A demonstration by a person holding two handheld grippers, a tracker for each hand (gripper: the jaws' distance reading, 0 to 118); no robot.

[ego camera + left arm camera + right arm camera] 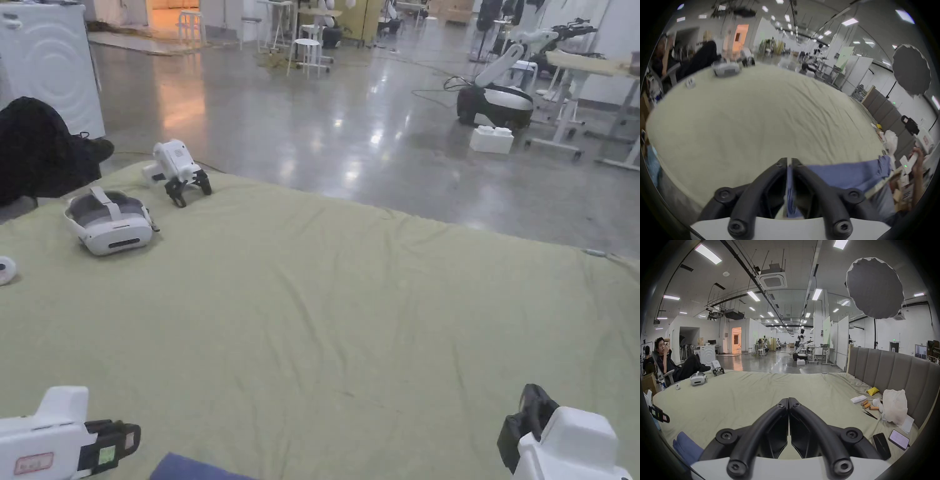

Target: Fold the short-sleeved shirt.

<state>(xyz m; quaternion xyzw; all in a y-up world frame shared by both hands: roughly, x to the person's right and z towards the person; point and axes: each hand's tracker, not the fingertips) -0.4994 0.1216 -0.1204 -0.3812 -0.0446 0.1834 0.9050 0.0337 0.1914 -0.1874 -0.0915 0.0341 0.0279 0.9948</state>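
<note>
While the shirt (pixel 843 175) is bunched at the bed's (pixel 350 294) near edge, the step in hand looks like getting it up onto the sheet and spread flat before any fold. In the left gripper view the left claw (pixel 789 162) pinches a blue fold of it between its jaws, the cloth running down through the gap and off to one side along the near edge. In the right gripper view the right claw (pixel 788 400) has its jaws pressed together on nothing, over bare sheet, with a blue corner of the shirt low at the frame's left.

To do this well, I would keep the left pinch firm and bring the right claw across to a second point on the same hem or shoulder line, well apart from the first, so the cloth hangs square. Then carry it toward the bed's middle, which is bare, and lay it down pulling outward to shed creases. Grabbing two layers at once would twist it.

Counted: one shirt; two claws in hand; one spare gripper (pixel 178 169) and one headset (pixel 109 222) near the far left corner; one small white puck (pixel 5 270) at the left edge. By the headboard side: three orange cylinders (pixel 867 404), one yellow pouch (pixel 873 391), one white bag (pixel 894 404), two phones (pixel 890 442).
</note>
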